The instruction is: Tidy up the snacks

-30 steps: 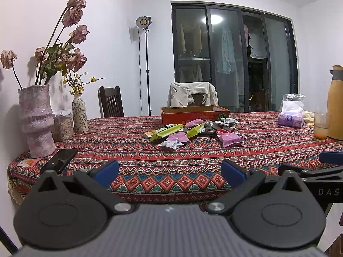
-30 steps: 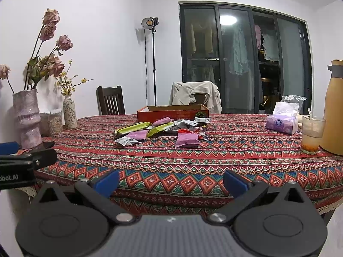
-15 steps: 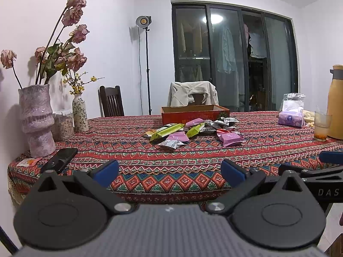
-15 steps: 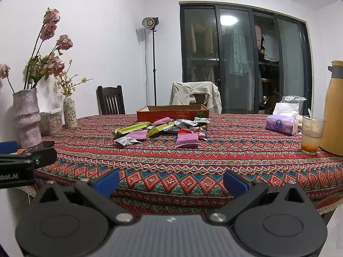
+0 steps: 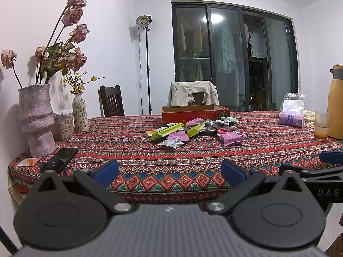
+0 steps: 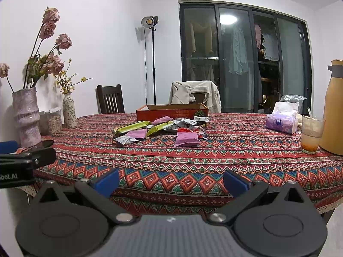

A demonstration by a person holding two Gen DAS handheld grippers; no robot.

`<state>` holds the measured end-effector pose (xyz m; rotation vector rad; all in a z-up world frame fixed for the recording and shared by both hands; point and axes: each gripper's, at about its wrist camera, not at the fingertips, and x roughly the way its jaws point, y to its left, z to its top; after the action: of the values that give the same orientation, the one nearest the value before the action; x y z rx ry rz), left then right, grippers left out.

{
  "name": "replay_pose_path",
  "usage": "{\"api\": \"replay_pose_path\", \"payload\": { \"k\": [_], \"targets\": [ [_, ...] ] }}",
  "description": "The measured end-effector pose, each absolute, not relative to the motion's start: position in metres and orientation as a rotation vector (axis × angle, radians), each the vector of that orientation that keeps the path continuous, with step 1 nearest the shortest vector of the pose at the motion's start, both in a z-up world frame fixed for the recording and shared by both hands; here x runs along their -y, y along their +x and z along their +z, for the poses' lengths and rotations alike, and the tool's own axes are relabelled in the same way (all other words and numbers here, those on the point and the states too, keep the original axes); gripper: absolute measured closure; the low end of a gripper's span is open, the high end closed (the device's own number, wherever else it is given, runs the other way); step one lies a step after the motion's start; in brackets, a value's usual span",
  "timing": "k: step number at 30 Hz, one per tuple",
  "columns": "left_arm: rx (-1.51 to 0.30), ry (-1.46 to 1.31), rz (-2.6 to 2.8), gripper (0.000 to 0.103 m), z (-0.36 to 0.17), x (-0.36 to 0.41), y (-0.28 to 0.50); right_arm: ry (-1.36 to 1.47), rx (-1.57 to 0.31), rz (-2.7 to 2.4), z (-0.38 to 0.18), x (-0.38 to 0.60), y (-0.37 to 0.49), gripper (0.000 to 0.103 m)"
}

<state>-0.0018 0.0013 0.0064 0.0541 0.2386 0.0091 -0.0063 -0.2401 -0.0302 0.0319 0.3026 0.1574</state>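
A table under a red patterned tablecloth (image 5: 171,156) fills the room's foreground, with dark glass sliding doors (image 5: 233,57) behind it. Ahead of both grippers, well beyond their fingertips, a loose heap of snack packets (image 5: 193,130) lies on the cloth: green bars, pink pouches, silvery sachets. Just behind the heap, touching its far edge, stands an open orange cardboard box (image 5: 194,112).

The left gripper (image 5: 170,172) hangs at the table's near edge, its blue-padded fingers spread wide with nothing between them. The right gripper (image 6: 171,181) is likewise spread and empty, level with the near edge; its side shows at the right border of the left view.

Nothing stands between either gripper and the heap. Left of the left gripper lie a black phone (image 5: 60,159) and a pink ribbed vase (image 5: 37,120) of dried roses, with a small floral vase (image 5: 80,112) further back. To the right of the right gripper sit a glass with a drink (image 6: 312,131), a tan thermos jug (image 6: 333,107) and a purple tissue pack (image 6: 282,123). Two chairs, one draped with a pale jacket (image 5: 193,92), stand beyond the table.
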Motion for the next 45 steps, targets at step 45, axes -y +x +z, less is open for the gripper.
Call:
{"api": "replay_pose_path", "payload": {
  "k": [45],
  "targets": [
    [-0.599, 0.154, -0.319, 0.013, -0.037, -0.028, 0.366, -0.021, -0.597, 0.113, -0.048, 0.223, 0.348, 0.021]
  ]
}}
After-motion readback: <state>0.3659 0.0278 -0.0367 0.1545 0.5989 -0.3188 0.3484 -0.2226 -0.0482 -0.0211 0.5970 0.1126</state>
